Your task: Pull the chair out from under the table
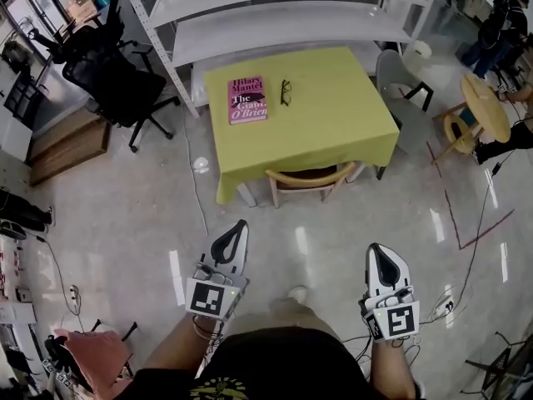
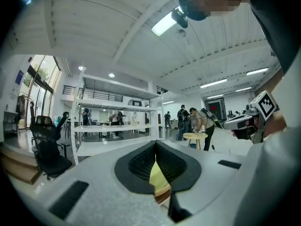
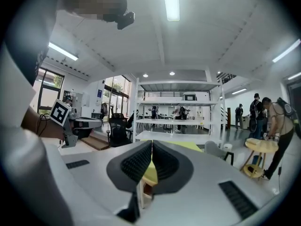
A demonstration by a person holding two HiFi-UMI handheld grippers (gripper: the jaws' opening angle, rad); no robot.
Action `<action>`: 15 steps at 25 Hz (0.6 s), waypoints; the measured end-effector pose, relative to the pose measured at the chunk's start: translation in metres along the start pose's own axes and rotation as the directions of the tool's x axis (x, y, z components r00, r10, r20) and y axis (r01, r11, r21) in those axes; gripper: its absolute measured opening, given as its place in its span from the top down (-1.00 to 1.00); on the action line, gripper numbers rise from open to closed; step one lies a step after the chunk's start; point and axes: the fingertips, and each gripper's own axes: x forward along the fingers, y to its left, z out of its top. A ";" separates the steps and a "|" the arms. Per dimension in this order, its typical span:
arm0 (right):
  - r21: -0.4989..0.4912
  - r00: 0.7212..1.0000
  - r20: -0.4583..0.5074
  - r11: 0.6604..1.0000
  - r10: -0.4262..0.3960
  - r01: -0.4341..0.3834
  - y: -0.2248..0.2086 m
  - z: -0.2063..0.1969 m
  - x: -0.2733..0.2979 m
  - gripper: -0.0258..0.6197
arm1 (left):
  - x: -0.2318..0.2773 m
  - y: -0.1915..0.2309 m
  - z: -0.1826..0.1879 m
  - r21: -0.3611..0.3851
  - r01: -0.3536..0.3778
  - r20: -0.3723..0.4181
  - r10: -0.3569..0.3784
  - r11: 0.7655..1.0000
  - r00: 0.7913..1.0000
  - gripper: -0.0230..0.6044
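A wooden chair [image 1: 308, 180] with a curved backrest is tucked under the near edge of a table draped in a yellow-green cloth [image 1: 333, 123]. My left gripper [image 1: 236, 230] hangs shut and empty over the floor, short of the table and left of the chair. Level with it, my right gripper [image 1: 376, 252] is also shut with nothing in it, to the chair's right. Through the closed jaws in the left gripper view, a sliver of the cloth [image 2: 157, 178] and chair [image 2: 163, 191] shows. The right gripper view shows the cloth [image 3: 149, 173] and a table leg [image 3: 139, 196] the same way.
A pink book [image 1: 247, 100] and glasses [image 1: 286, 92] lie on the table. White shelving [image 1: 275, 15] stands behind it, a black office chair [image 1: 117, 82] at the left, a grey chair [image 1: 398, 77] and a small round wooden table [image 1: 487, 107] at the right. Cables trail across the floor.
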 end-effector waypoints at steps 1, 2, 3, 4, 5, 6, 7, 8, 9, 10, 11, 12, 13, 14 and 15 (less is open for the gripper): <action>-0.002 1.000 0.016 1.000 0.016 -0.016 -0.004 0.004 0.002 0.89 | 0.005 -0.001 0.002 0.003 -0.006 0.005 0.006 1.000 1.000 0.89; -0.005 0.999 0.033 0.999 0.033 -0.033 -0.006 0.008 0.004 0.88 | 0.010 -0.003 0.004 0.005 -0.010 0.012 0.010 1.000 1.000 0.90; -0.009 0.998 0.041 0.999 0.043 -0.043 -0.009 0.009 0.006 0.89 | 0.014 -0.004 0.004 0.005 -0.011 0.015 0.011 1.000 1.000 0.90; -0.014 0.998 0.039 0.999 0.047 -0.047 -0.012 0.009 0.009 0.88 | 0.017 -0.005 0.003 0.003 -0.011 0.014 0.011 1.000 1.000 0.89; -0.016 0.998 0.038 0.999 0.052 -0.051 -0.014 0.009 0.012 0.89 | 0.019 -0.006 0.002 0.001 -0.013 0.013 0.013 1.000 1.000 0.90; -0.018 0.997 0.040 0.998 0.059 -0.058 -0.016 0.009 0.016 0.88 | 0.020 -0.006 0.000 -0.002 -0.014 0.013 0.014 1.000 1.000 0.90; -0.023 0.997 0.041 0.998 0.066 -0.065 -0.016 0.010 0.019 0.88 | 0.021 -0.007 -0.002 -0.005 -0.013 0.014 0.013 1.000 1.000 0.90; -0.031 0.997 0.039 0.997 0.070 -0.069 -0.016 0.010 0.023 0.89 | 0.021 -0.007 -0.003 -0.007 -0.010 0.015 0.010 1.000 1.000 0.90; -0.039 0.997 0.031 0.997 0.070 -0.069 -0.017 0.009 0.025 0.88 | 0.020 -0.007 -0.003 -0.008 -0.006 0.016 0.007 1.000 1.000 0.89; -0.043 0.997 0.020 0.997 0.070 -0.069 -0.017 0.007 0.028 0.88 | 0.020 -0.006 -0.001 -0.008 -0.004 0.021 0.004 1.000 1.000 0.89; -0.041 0.997 0.014 0.997 0.072 -0.071 -0.018 0.006 0.031 0.88 | 0.019 -0.005 0.001 -0.007 -0.003 0.030 0.003 1.000 1.000 0.89; -0.033 0.997 0.016 0.996 0.079 -0.078 -0.017 0.007 0.035 0.88 | 0.018 -0.002 0.004 -0.004 -0.004 0.037 0.004 1.000 0.999 0.89; -0.024 0.996 0.021 0.996 0.087 -0.087 -0.016 0.008 0.040 0.88 | 0.018 0.002 0.005 0.002 -0.009 0.040 0.009 1.000 0.999 0.89; -0.019 0.995 0.024 0.995 0.096 -0.095 -0.015 0.009 0.046 0.88 | 0.018 0.006 0.005 0.008 -0.015 0.037 0.015 1.000 0.999 0.89; -0.018 0.994 0.025 0.995 0.102 -0.102 -0.013 0.009 0.053 0.88 | 0.019 0.012 0.004 0.013 -0.022 0.033 0.021 1.000 0.999 0.89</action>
